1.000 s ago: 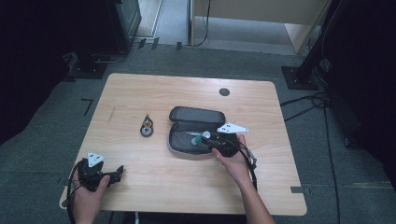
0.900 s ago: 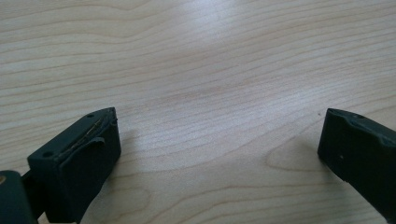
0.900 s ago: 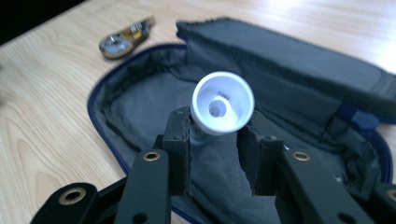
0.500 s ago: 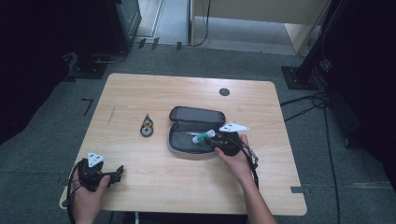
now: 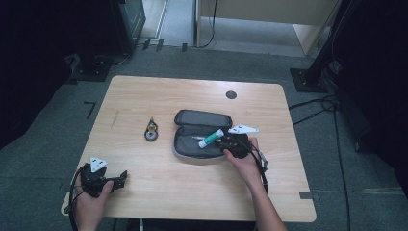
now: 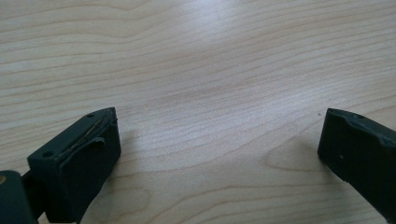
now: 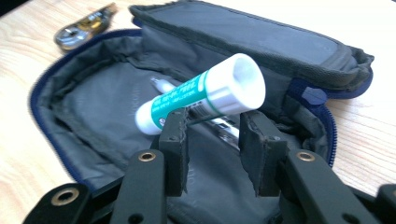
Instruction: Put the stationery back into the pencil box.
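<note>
Right gripper (image 5: 222, 142) holds a glue stick (image 5: 211, 138) over the open pencil case (image 5: 192, 147) at the centre of the bench (image 5: 159, 192).

In the right gripper view its jaws are closed on the green-and-white glue stick (image 7: 201, 93), which sits tilted across the middle of the frame above the grey lining of the case (image 7: 84, 107), where a pen (image 7: 219, 123) lies. A small round tape dispenser (image 5: 151, 131) rests just left of the case. The left gripper (image 5: 115, 179), at the lower left of the high view, has its jaws wide apart and empty, over bare wood.
</note>
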`<action>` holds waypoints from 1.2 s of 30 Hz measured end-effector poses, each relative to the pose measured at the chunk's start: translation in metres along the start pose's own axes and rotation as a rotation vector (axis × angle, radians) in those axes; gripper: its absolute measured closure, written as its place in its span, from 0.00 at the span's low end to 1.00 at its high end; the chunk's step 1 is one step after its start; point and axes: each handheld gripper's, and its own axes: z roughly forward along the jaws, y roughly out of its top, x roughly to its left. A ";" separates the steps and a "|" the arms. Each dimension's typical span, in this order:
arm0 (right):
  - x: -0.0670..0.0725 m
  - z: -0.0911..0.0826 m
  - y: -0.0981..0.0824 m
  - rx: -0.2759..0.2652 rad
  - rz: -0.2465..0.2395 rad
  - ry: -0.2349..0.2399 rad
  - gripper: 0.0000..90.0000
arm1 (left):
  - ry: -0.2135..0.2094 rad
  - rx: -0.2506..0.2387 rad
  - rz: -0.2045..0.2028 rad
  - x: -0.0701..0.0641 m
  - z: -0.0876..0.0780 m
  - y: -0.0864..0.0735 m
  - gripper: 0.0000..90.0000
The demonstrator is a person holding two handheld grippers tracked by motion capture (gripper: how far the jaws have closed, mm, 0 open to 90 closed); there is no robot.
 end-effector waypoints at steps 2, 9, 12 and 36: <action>-0.001 0.004 0.000 0.014 0.006 -0.008 0.70 | 0.000 0.000 0.000 0.000 0.000 0.000 0.00; 0.002 0.013 0.001 0.046 -0.001 -0.032 0.69 | -0.001 0.000 0.000 0.000 0.000 0.000 0.00; 0.004 0.011 0.002 0.036 -0.009 -0.036 0.69 | -0.001 -0.001 0.000 0.000 0.000 0.000 0.00; -0.018 -0.068 -0.020 -0.120 0.063 -0.132 0.00 | 0.007 0.000 -0.010 0.001 0.000 0.000 0.00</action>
